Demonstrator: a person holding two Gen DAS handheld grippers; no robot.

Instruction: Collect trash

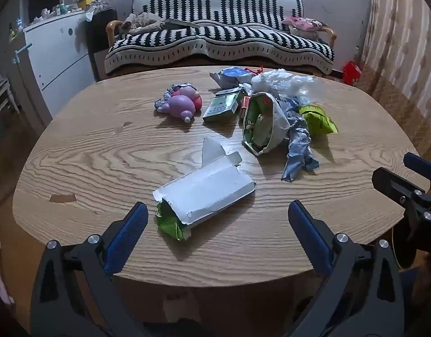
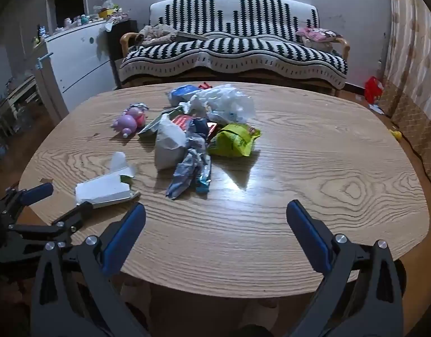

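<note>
Left gripper (image 1: pixel 216 213) spread | right gripper (image 2: pixel 215 213) spread | torn carton (image 1: pixel 204 189) holds green wrapper (image 1: pixel 170 224)

This is a lived-in home, most likely a living room. A sofa (image 1: pixel 219 36) with wooden armrests stands against a plain white wall at the top of the frame, draped in a black-and-white patterned throw, with a pink cushion (image 1: pixel 303 24) at its right end. At upper left a white drawer cabinet (image 1: pixel 58 53) carries a clutter of small bottles and household odds and ends. Patterned wallpaper (image 1: pixel 403 42) covers the right-hand wall. In the middle stands a rounded wood-grain bench (image 1: pixel 103 157) bearing a purple toy (image 1: pixel 180 105) and scattered snack wrappers (image 1: pixel 317 118).
</note>
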